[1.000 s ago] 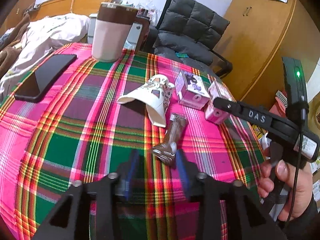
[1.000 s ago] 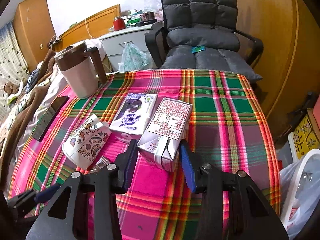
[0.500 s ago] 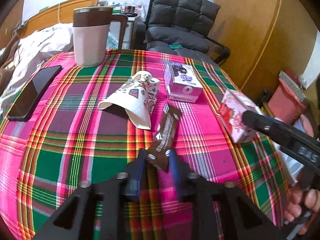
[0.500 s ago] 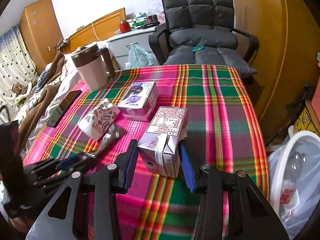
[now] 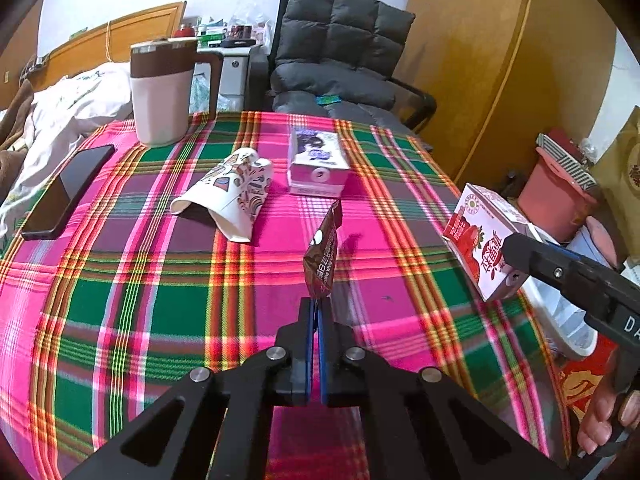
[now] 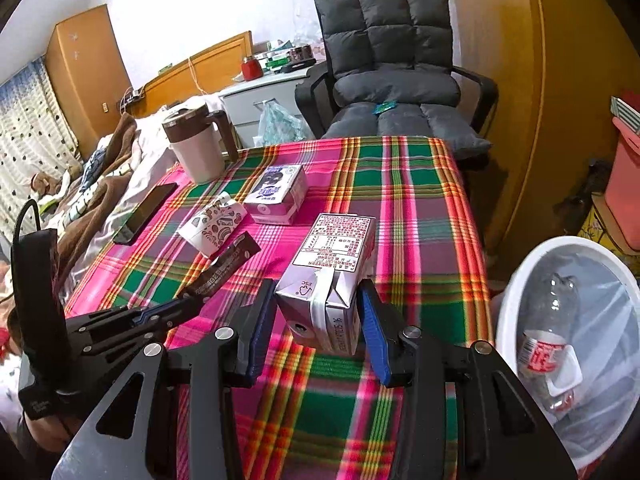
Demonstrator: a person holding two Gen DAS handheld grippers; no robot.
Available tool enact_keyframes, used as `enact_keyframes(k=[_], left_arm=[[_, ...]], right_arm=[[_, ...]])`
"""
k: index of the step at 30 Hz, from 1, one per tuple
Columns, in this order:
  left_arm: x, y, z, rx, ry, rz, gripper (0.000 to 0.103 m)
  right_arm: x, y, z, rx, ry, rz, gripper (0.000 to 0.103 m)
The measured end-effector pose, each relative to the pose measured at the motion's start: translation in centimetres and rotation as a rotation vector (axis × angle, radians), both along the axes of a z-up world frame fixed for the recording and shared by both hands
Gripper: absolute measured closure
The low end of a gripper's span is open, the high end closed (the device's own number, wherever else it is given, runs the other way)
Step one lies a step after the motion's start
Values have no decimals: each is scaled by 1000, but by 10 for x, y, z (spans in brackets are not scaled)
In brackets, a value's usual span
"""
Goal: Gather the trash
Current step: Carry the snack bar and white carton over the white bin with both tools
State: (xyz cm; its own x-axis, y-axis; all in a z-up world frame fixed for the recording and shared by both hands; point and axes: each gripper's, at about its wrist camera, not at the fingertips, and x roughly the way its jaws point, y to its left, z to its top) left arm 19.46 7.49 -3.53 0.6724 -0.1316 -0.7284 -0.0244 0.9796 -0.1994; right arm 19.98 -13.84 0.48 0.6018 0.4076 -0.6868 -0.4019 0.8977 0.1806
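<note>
My left gripper (image 5: 318, 308) is shut on a brown snack wrapper (image 5: 323, 256) and holds it above the plaid tablecloth (image 5: 160, 300). It also shows in the right wrist view (image 6: 188, 304) with the wrapper (image 6: 224, 268). My right gripper (image 6: 318, 320) is shut on a pink strawberry milk carton (image 6: 332, 276), lifted near the table's right edge; the carton shows in the left wrist view (image 5: 480, 248). A crushed paper cup (image 5: 230, 196) and a purple milk carton (image 5: 316, 160) lie on the table.
A white bin (image 6: 568, 328) lined with a bag stands right of the table, with a plastic bottle (image 6: 548, 344) in it. A brown-and-white mug (image 5: 162, 88) and a black phone (image 5: 68, 190) sit at the table's left. A grey chair (image 5: 340, 68) stands behind.
My left gripper closed on the wrapper and lifted it off the cloth. My right gripper carried the strawberry carton up and to the right, toward the bin.
</note>
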Motion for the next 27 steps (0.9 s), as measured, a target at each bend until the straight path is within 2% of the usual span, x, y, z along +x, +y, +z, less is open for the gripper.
enact_keyframes(k=[14,21,27], left_arm=[[-28,-34,29,-54,-64,-69,102],[-30,-75,37,-77,-68,-144,102],[-26,-121,44,-66,-69,-231,102]], right_arm=[[-27,-39,7,39,-10,-62,60],[-35,-73,11,61,-22,-122,60],[-41,-110,9,79,-22,-196,60]])
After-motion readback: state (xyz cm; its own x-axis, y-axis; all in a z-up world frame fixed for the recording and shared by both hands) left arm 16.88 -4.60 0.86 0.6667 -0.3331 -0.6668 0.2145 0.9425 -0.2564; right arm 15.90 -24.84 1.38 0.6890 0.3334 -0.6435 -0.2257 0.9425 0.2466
